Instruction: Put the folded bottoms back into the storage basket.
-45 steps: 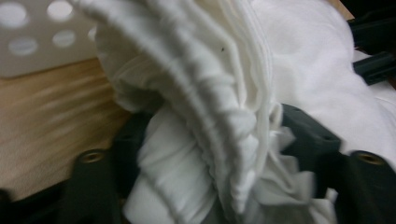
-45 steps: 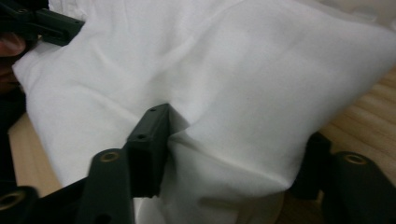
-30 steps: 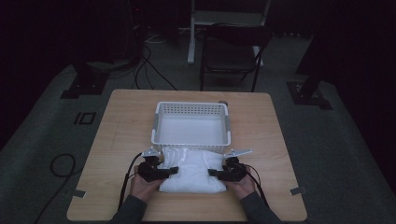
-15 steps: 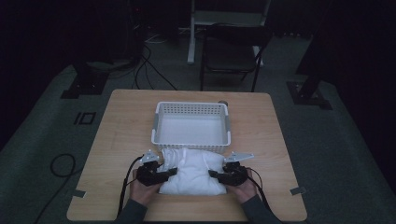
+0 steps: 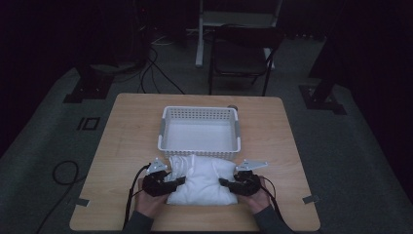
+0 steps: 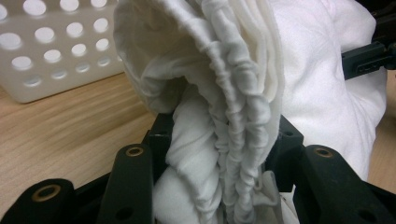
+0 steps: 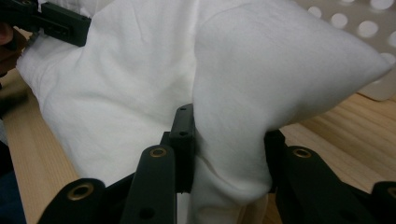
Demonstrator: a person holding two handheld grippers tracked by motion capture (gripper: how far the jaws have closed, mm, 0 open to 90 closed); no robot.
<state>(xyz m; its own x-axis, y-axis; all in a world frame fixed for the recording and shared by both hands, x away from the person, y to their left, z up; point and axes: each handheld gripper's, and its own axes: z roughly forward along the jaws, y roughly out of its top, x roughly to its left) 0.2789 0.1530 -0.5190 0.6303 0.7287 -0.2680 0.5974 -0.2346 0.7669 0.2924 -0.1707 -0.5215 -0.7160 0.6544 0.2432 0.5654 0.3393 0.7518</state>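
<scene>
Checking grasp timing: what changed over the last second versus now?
The left gripper has just been closing its jaws, now pinching the gathered edge of the white cloth bundle; its hand shifted slightly. The right gripper stayed clamped on the opposite end. Bundle, white basket and table are unchanged.

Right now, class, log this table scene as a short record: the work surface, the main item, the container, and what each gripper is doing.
surface: wooden table
main item: white cloth bundle, lying in front of the basket
container: white perforated basket, nothing visible inside
left gripper: jaws clamped on the bundle's gathered edge
right gripper: jaws clamped on a cloth fold
</scene>
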